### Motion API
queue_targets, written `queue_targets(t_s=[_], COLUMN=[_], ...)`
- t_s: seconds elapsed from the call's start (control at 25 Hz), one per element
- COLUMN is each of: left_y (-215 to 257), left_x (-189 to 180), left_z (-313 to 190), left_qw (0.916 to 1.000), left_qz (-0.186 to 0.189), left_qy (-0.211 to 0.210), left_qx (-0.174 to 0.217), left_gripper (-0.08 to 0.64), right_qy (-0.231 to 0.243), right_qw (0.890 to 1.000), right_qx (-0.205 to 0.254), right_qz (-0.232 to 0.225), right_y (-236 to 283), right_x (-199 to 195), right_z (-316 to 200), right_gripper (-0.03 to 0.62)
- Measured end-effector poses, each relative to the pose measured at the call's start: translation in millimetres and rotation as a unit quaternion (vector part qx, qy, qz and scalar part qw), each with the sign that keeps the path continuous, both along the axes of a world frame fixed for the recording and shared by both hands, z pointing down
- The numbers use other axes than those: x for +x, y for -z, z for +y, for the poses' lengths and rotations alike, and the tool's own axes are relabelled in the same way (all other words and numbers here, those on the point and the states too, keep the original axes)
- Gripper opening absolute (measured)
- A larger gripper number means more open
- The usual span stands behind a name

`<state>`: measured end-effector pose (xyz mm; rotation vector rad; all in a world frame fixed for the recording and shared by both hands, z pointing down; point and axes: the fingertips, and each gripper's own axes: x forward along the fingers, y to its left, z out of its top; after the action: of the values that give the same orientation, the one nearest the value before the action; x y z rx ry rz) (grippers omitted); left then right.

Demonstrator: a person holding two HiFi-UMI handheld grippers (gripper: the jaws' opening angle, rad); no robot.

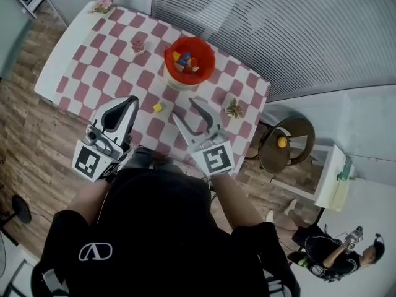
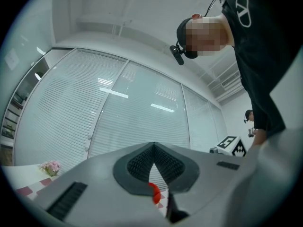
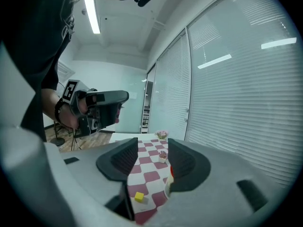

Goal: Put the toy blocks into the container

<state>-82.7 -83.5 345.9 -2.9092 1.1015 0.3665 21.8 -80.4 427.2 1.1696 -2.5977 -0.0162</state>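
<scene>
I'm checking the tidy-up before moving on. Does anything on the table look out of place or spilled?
One thing: a small yellow block lies alone on the checked tablecloth, just short of the red bucket that holds the other blocks. Nothing looks spilled or tipped, and the bucket stands upright.

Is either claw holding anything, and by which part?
Nothing is held: left claw shut empty, right claw open, yellow block loose on the table.
</scene>
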Motion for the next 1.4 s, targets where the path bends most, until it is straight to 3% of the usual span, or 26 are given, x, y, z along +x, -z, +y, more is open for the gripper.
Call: queue_targets(t_s=[0.32,0.56,0.64,0.84,1.4], left_y=[10.4,8.4,17.8,3.2,-4.9], left_x=[-1.7,-2.8,-0.5,-3.9,-11.6], left_z=[-0.5,0.9,0.0,5.3,4.8], left_qw=[0.9999,0.9999,0.9997,1.0000,0.9999], left_qz=[0.010,0.004,0.016,-0.004,-0.011], left_qy=[0.005,0.003,0.004,0.001,0.010], left_qx=[0.009,0.009,0.015,0.003,-0.008], left_gripper=[0.005,0.005,0.005,0.005,0.005], right_qy=[-0.001,0.007,0.007,0.015,0.050], right_qw=[0.999,0.991,0.985,0.966,0.920], right_qx=[-0.034,-0.123,-0.156,-0.225,-0.337], right_qz=[-0.002,0.046,0.066,0.126,0.195], right_y=[-57.6,-149.0,-182.2,-246.8,-313.3], right_x=[-14.9,-33.6,-36.7,-41.2,-62.3], right_z=[-21.3,-34.3,-37.5,-43.4,-38.5], right_gripper=[0.204,0.210,0.211,0.219,0.228])
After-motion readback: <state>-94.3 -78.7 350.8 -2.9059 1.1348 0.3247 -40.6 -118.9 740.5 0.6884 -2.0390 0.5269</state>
